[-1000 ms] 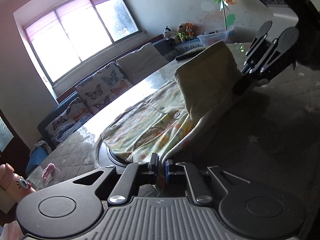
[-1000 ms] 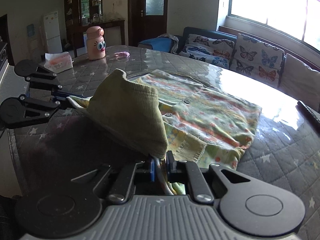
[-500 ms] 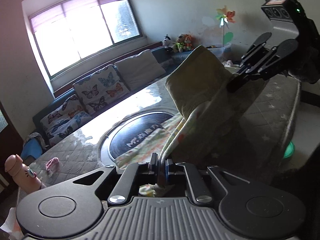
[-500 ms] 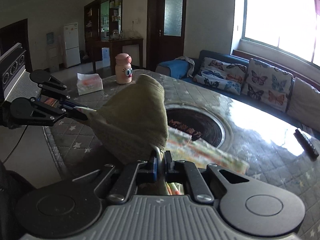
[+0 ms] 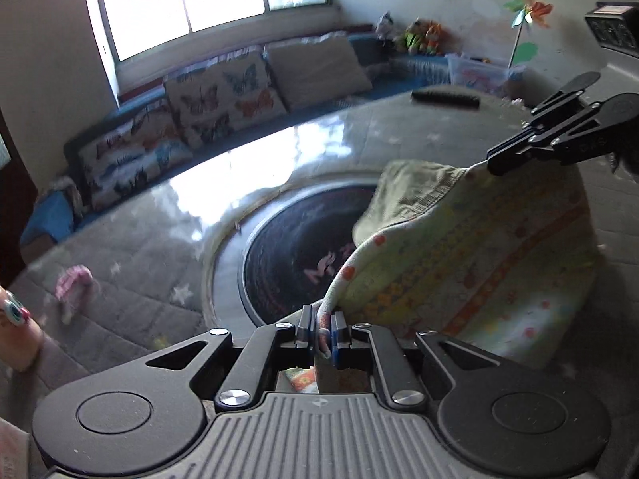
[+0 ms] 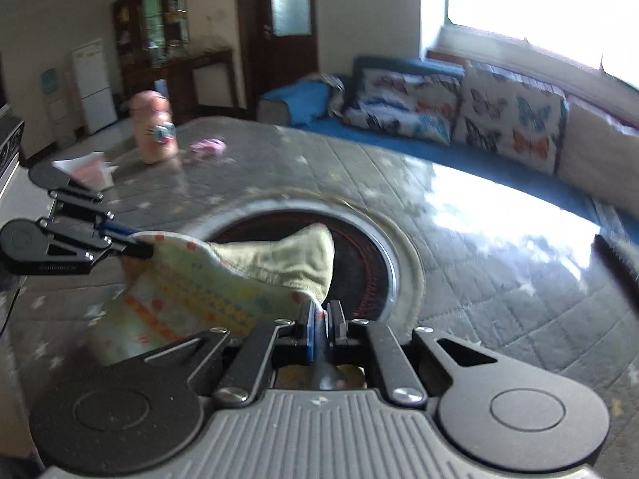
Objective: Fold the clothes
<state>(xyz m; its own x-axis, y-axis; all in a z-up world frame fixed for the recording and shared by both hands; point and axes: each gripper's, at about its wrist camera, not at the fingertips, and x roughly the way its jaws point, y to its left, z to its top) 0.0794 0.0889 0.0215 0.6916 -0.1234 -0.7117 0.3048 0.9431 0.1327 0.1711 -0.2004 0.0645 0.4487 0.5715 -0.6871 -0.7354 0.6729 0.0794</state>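
both claws, left claw [image 5: 322, 333] and right claw [image 6: 322, 329], clamp the garment [image 5: 479, 255]; mid-fold, lay it toward twelve o'clock on the table [image 5: 159, 215].

Pink bottle [image 6: 155, 127] beyond bare tabletop [image 6: 499, 279]

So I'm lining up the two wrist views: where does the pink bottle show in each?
Left wrist: pink bottle cut off at the left edge, low down.
Right wrist: upper left, standing on the table near a small pink item.
Shared landmark: the dark round inset in the table's middle, under the held garment.
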